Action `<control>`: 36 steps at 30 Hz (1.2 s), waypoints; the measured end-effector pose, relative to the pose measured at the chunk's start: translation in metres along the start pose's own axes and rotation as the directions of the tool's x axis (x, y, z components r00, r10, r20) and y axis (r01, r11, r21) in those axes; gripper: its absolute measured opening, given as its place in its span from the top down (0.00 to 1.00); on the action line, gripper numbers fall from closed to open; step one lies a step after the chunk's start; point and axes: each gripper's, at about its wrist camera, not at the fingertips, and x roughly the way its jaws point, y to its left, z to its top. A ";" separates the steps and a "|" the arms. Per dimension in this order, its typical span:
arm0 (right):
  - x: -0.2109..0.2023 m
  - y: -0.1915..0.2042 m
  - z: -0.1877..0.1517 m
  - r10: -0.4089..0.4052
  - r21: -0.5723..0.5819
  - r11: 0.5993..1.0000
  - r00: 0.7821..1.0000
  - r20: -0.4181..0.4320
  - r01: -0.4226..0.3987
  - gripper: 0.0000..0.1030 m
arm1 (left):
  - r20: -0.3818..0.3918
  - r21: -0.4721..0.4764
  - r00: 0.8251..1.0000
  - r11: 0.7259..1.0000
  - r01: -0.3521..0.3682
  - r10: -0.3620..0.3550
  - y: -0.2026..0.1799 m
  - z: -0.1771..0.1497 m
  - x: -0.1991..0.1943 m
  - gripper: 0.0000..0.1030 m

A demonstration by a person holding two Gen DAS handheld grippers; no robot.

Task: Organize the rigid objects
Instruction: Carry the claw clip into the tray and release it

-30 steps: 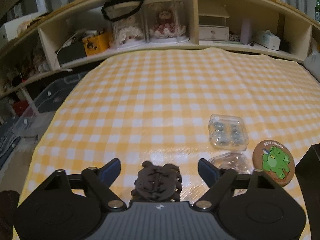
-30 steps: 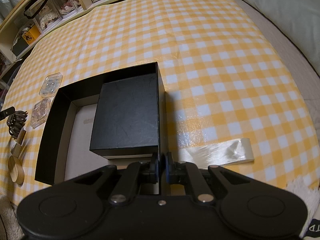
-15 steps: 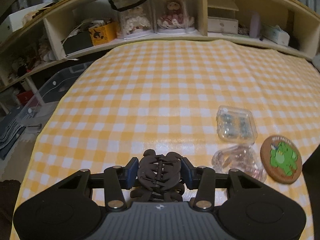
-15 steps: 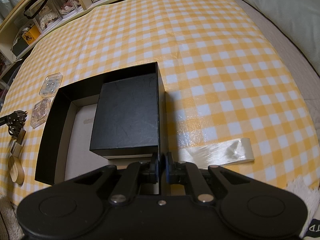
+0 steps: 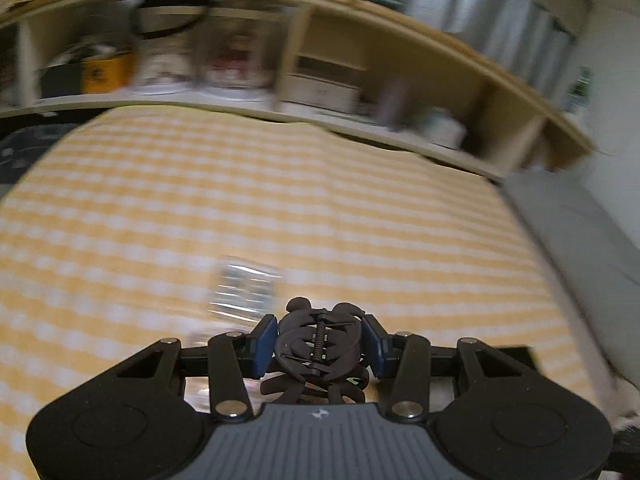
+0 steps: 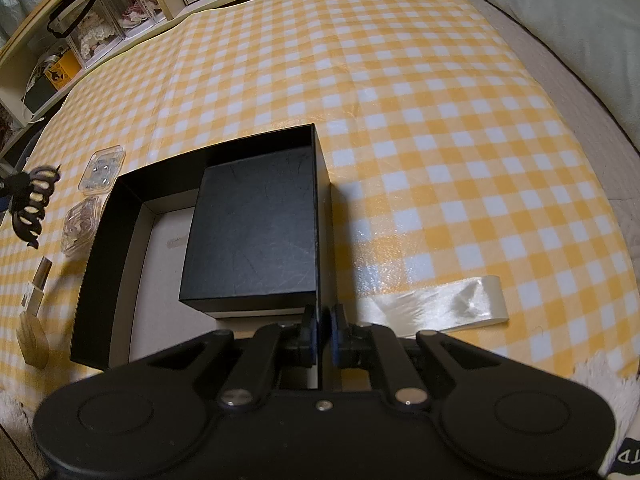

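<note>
Dark brown plastic fills the left hand-held gripper (image 5: 319,345): a hair claw clip (image 5: 320,342) sits clamped between its two blue pads (image 5: 264,345), spring upward, teeth pointing back toward the camera. In the right wrist view the same clip hangs at the far left edge, lifted off the yellow-and-white checked cloth (image 6: 420,92) with its teeth pointing down. The left wrist view is heavily smeared, so little beyond the clip is sharp — a clear plastic case (image 5: 244,288) shows as a blur on the cloth just ahead of the fingers, and a wooden shelf (image 5: 360,20) with boxes and jars curves across the top. The right hand-held gripper (image 6: 323,334) has its fingers pressed together on the right-hand wall of an open black box (image 6: 100,264), close to its near corner. Inside that box, against the right wall, lies a smaller closed black box (image 6: 256,236); the pale floor of the big box shows to its left. Outside the left wall, on the cloth, lie two small clear cases in a row — one with bluish contents (image 6: 102,170), one with pinkish contents (image 6: 80,226) — then a small metallic rectangular item (image 6: 38,280) and a round wooden disc (image 6: 34,340) seen edge-on. A strip of glossy white ribbon (image 6: 436,304) lies on the cloth just right of the box, and a grey pillow (image 6: 560,20) rests at the far right
</note>
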 end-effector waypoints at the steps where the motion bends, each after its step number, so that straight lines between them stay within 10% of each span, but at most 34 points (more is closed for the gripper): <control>1: 0.000 0.001 0.000 0.000 0.000 1.000 1.000 0.000 0.000 0.93 | -0.003 0.024 1.000 0.999 0.028 -0.028 -0.012 -0.002 -0.001 0.54; 9: 0.001 0.000 0.000 0.001 0.001 1.000 1.000 -0.001 -0.001 0.93 | -0.035 0.370 0.982 0.910 0.185 -0.186 -0.084 -0.025 0.000 0.54; 18: 0.001 0.002 -0.002 0.006 0.006 1.000 1.000 -0.007 -0.006 0.93 | -0.222 0.767 0.963 0.583 0.268 -0.151 -0.127 -0.036 0.031 0.54; 27: 0.001 0.003 0.001 0.013 0.013 1.000 1.000 -0.013 -0.013 0.92 | -0.398 0.838 0.910 0.357 0.412 -0.115 -0.141 -0.030 0.068 0.54; 36: 0.000 0.001 0.002 0.019 0.019 1.000 1.000 -0.018 -0.019 0.92 | -0.401 0.868 0.912 0.282 0.409 -0.089 -0.137 -0.038 0.086 0.39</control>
